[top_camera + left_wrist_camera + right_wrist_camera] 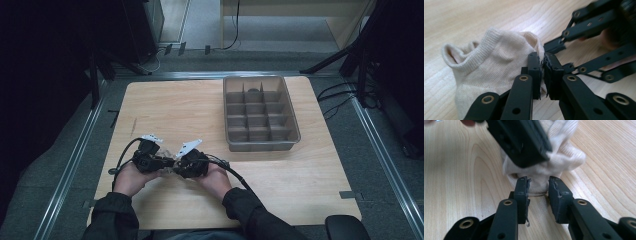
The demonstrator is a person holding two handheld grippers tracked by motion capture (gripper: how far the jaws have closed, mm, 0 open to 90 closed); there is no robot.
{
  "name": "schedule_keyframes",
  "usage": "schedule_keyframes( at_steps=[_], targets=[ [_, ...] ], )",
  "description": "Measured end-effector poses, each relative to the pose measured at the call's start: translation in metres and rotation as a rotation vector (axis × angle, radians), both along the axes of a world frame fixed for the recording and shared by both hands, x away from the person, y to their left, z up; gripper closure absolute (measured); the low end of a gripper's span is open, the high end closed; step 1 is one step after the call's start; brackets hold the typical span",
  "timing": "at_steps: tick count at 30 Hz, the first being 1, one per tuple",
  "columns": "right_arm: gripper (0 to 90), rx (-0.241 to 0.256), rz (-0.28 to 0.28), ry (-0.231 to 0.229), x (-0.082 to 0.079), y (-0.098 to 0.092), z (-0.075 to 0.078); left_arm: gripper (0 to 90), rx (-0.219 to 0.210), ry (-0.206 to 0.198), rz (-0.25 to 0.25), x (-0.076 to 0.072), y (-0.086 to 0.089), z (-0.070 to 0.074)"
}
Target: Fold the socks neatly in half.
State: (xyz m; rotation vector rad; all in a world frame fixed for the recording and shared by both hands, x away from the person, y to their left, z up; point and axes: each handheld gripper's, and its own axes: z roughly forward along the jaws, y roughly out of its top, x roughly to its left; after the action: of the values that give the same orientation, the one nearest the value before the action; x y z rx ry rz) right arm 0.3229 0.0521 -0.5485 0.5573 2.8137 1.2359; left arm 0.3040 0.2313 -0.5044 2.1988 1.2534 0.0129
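Note:
A cream ankle sock (pixel 491 62) lies crumpled on the wooden table (pixel 200 110). My left gripper (pixel 543 72) is shut on one edge of it, with fabric pinched between the pads. From the other side, my right gripper (pixel 537 188) has its jaws drawn close on the bunched cuff of the sock (pixel 564 157), and fabric fills the narrow gap. In the high view both grippers, left (pixel 162 162) and right (pixel 181 164), meet tip to tip at the table's near left. The right gripper's fingers (pixel 554 45) reach the sock from the upper right of the left gripper view.
A grey tray (pixel 262 146) divided into several compartments stands at the far right of the table. A small dark item (pixel 254 91) lies in one far compartment. Bare wood surrounds the hands; cables trail from both grippers.

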Motion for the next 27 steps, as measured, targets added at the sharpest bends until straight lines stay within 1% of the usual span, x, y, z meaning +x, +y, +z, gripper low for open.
schedule_keyframes(
  at_steps=[2,4,5,7,10,11,12,15,17,18,21,24,27],
  targets=[
    [67.1,-0.004,0.005,0.005,0.000,-0.002,0.002,83.1,0.013,0.006,-0.003,0.001,-0.001,-0.003],
    [67.1,-0.004,0.010,-0.010,-0.001,-0.008,0.004,83.1,0.022,0.009,-0.002,0.002,-0.002,-0.006],
    [67.1,-0.002,0.008,-0.006,-0.001,-0.010,0.006,83.1,0.025,0.012,-0.002,0.002,-0.002,-0.007],
    [67.2,0.002,0.009,-0.010,-0.002,-0.013,0.007,83.0,0.026,0.018,-0.003,0.003,-0.002,-0.008],
    [67.2,0.005,0.002,-0.016,-0.002,-0.024,0.012,83.0,0.027,0.025,-0.004,0.005,-0.002,-0.011],
    [67.2,0.005,0.002,-0.016,-0.002,-0.024,0.012,83.0,0.030,0.026,-0.004,0.005,-0.002,-0.012],
    [67.2,0.012,-0.010,-0.013,-0.002,-0.028,0.012,83.1,0.027,0.031,-0.006,0.005,-0.002,-0.014],
    [67.2,0.022,-0.019,-0.009,-0.001,-0.033,0.013,83.1,0.027,0.031,-0.013,0.005,0.000,-0.016],
    [67.2,0.023,-0.020,-0.017,0.000,-0.035,0.013,83.2,0.005,0.031,-0.007,0.004,0.002,-0.018],
    [67.2,0.024,-0.022,-0.009,-0.001,-0.036,0.013,83.1,0.003,0.032,-0.007,0.005,0.003,-0.018],
    [67.2,0.033,-0.030,-0.005,0.000,-0.038,0.013,82.8,0.007,0.026,-0.007,0.004,0.002,-0.018],
    [67.2,0.037,-0.034,0.000,0.001,-0.039,0.013,82.0,0.002,0.037,-0.004,0.005,0.003,-0.017],
    [67.2,0.040,-0.034,0.001,0.001,-0.039,0.014,79.5,-0.023,0.050,0.003,0.005,0.005,-0.017]
  ],
)
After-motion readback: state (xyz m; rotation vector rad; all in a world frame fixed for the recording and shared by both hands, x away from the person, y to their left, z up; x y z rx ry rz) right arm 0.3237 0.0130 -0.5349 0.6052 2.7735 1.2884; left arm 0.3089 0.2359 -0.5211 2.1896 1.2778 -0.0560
